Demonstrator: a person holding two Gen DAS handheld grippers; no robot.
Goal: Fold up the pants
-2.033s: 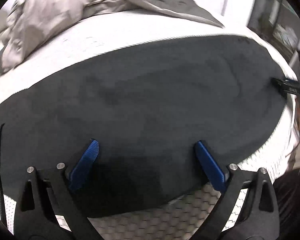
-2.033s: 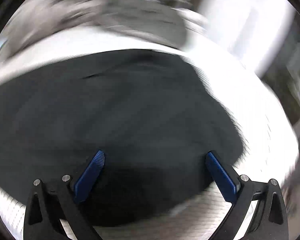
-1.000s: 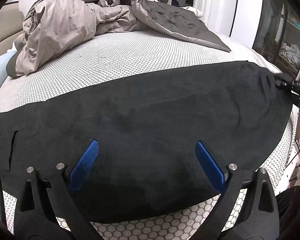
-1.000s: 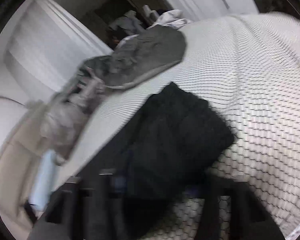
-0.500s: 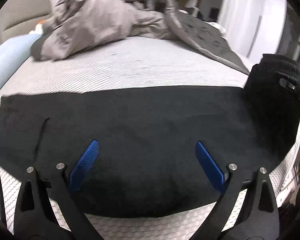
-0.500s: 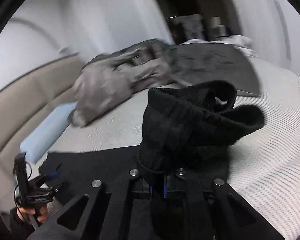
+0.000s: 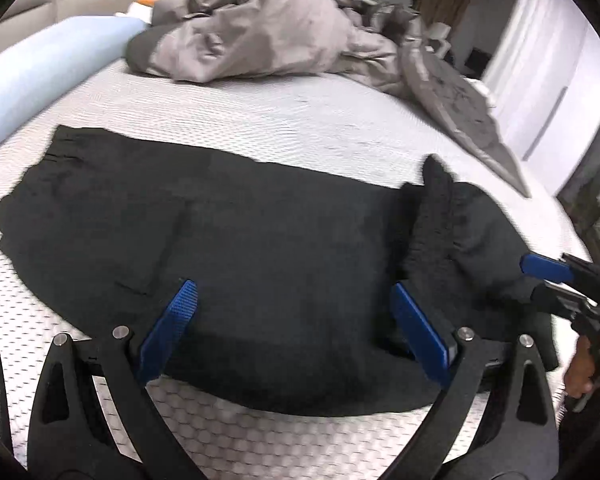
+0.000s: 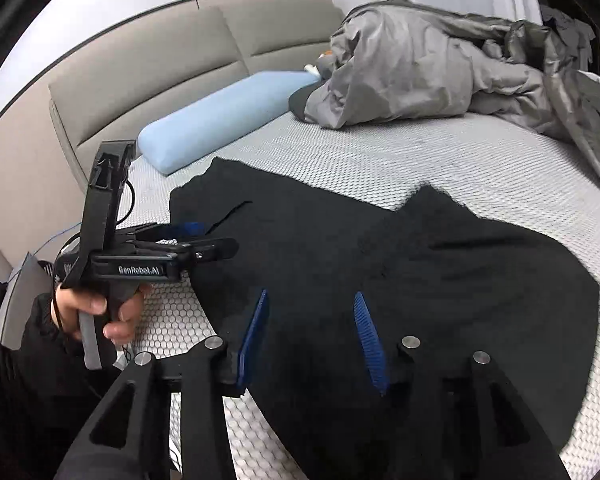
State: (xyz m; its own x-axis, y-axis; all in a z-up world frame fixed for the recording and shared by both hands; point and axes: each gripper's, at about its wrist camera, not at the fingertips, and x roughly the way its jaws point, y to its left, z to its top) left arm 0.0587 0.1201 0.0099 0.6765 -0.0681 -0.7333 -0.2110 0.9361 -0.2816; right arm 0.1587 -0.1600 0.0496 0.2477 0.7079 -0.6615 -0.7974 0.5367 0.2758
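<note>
The black pants [image 7: 280, 220] lie spread across the white mattress [image 7: 260, 120]. One end of them is folded over and rests bunched on the right part [image 7: 440, 216]. My left gripper [image 7: 296, 328] hangs open just above the near edge of the pants, with only flat cloth under it. In the right wrist view my right gripper [image 8: 312, 336] is over the pants [image 8: 320, 232] with its jaws opening; the pads press on nothing. The folded layer [image 8: 480, 264] lies to its right. A hand holds the left gripper [image 8: 216, 238] at the left edge of the pants. The right gripper [image 7: 540, 282] shows at the left wrist view's right border.
A crumpled grey duvet [image 7: 260, 28] fills the far side of the bed. A light blue pillow [image 8: 228, 120] lies against the beige padded headboard [image 8: 160, 52]. The honeycomb mattress cover [image 8: 420, 160] is bare between duvet and pants. The bed's edge runs close below both grippers.
The right gripper lifted one end of the pants, carried it over the rest and let go as its jaws parted. The left gripper slid sideways along the pants, staying open.
</note>
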